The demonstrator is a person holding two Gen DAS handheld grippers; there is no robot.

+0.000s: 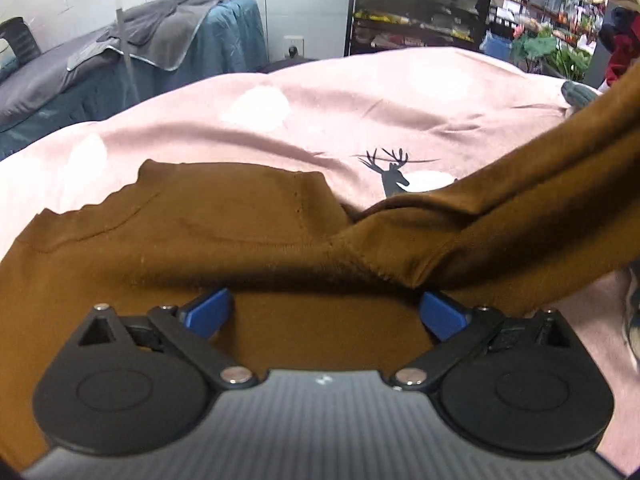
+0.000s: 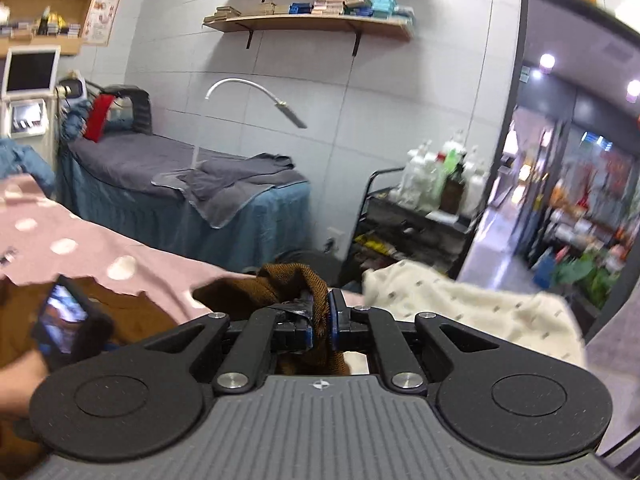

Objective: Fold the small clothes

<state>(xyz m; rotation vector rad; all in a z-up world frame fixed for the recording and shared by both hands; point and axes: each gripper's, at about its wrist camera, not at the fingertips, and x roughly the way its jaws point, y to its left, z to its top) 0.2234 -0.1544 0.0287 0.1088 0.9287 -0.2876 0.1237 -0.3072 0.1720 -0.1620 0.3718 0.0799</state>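
Blue pads of the left hand-held gripper (image 1: 324, 314) stand wide apart over the brown knit garment (image 1: 224, 232), pinning it to the pink bedspread (image 1: 360, 120). Right hand-held gripper (image 2: 320, 320) is clamped on a lifted sleeve (image 2: 292, 280), probably to carry it across for a fold.

Left wrist camera sitting low, very near brown cloth (image 1: 248, 220), looking across pink sheet (image 1: 320, 112) toward shelves. Right wrist camera looking higher, toward far bed (image 2: 180, 184) and wall. Both seeing brown cloth, pink sheet.
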